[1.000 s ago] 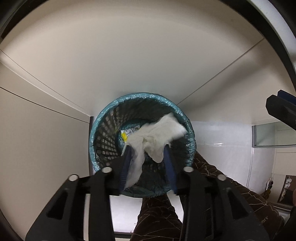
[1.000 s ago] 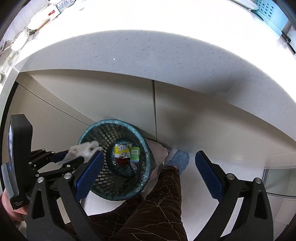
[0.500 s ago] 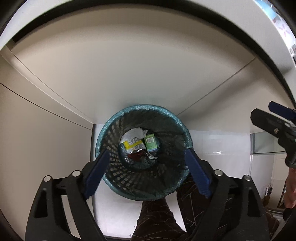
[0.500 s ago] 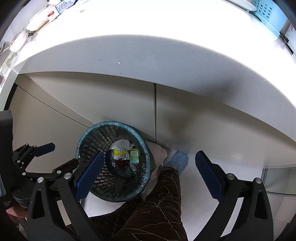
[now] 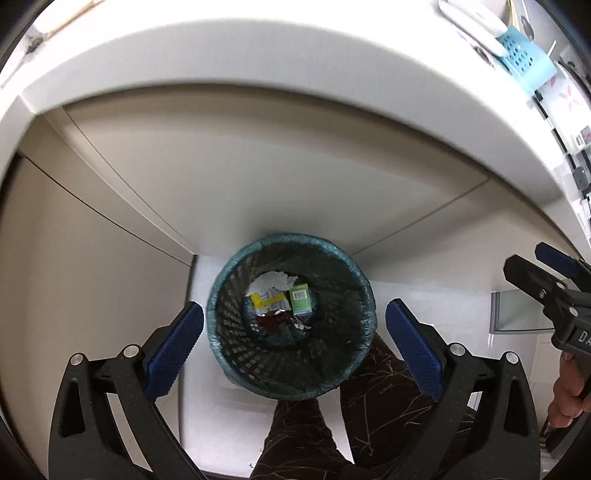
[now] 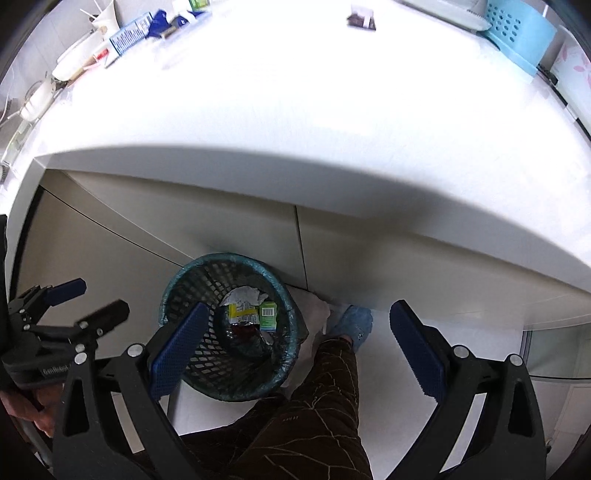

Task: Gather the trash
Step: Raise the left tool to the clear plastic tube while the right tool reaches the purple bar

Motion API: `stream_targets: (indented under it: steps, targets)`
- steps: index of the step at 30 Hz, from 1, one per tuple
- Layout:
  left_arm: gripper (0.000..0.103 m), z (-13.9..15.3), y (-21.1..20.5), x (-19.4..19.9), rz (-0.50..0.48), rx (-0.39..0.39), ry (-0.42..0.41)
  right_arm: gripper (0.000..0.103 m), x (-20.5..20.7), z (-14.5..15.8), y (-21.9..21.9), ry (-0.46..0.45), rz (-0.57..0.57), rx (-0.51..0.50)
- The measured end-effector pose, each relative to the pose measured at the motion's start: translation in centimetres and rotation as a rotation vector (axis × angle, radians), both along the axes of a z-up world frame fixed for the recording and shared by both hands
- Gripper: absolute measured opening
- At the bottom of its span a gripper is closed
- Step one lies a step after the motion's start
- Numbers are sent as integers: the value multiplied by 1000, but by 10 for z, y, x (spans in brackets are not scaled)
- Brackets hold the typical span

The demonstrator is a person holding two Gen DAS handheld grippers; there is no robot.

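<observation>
A dark mesh trash basket (image 5: pixel 332 373) with a teal liner stands on the floor under the counter; it also shows in the right wrist view (image 6: pixel 207 295). Inside lie a white tissue (image 5: pixel 273 281), a yellow wrapper (image 5: pixel 267 302) and a green carton (image 5: pixel 302 297). My left gripper (image 5: pixel 293 349) is open and empty, high above the basket. My right gripper (image 6: pixel 295 350) is open and empty, above the basket's right side. The left gripper also shows at the left of the right wrist view (image 6: pixel 88 302).
The white counter (image 6: pixel 295 110) overhangs beige cabinet doors (image 5: pixel 92 277). On it stand a light blue basket (image 6: pixel 517 29), a small dark packet (image 6: pixel 362 20) and boxes and packets at far left (image 6: pixel 133 31). The person's leg (image 6: pixel 314 417) and blue shoe (image 6: pixel 354 321) are beside the trash basket.
My left gripper opened and let the white tissue fall into the basket. Both grippers have risen, so the counter top has come into view.
</observation>
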State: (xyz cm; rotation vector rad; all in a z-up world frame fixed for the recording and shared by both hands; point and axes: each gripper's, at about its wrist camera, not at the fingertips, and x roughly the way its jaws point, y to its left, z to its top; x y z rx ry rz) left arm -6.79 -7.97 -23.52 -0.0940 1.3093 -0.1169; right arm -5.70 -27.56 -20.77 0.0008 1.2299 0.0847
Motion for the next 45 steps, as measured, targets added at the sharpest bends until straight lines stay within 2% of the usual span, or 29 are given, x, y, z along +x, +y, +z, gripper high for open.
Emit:
stream_targets:
  steps: [11, 17, 27, 34, 45]
  targets:
    - [96, 68, 1, 7, -6, 14, -53, 95, 10, 62, 0, -61, 8, -12]
    - [96, 101, 0, 25, 22, 1, -78, 95, 26, 83, -7, -77, -8, -20]
    - [97, 131, -20, 67, 20, -7, -119, 95, 64, 107, -29, -114, -34, -19]
    - [97, 143, -45, 109, 32, 0, -136, 95, 103, 118, -45, -128, -40, -8]
    - [95, 128, -67, 169, 67, 30, -68, 93, 179, 119, -67, -82, -64, 24]
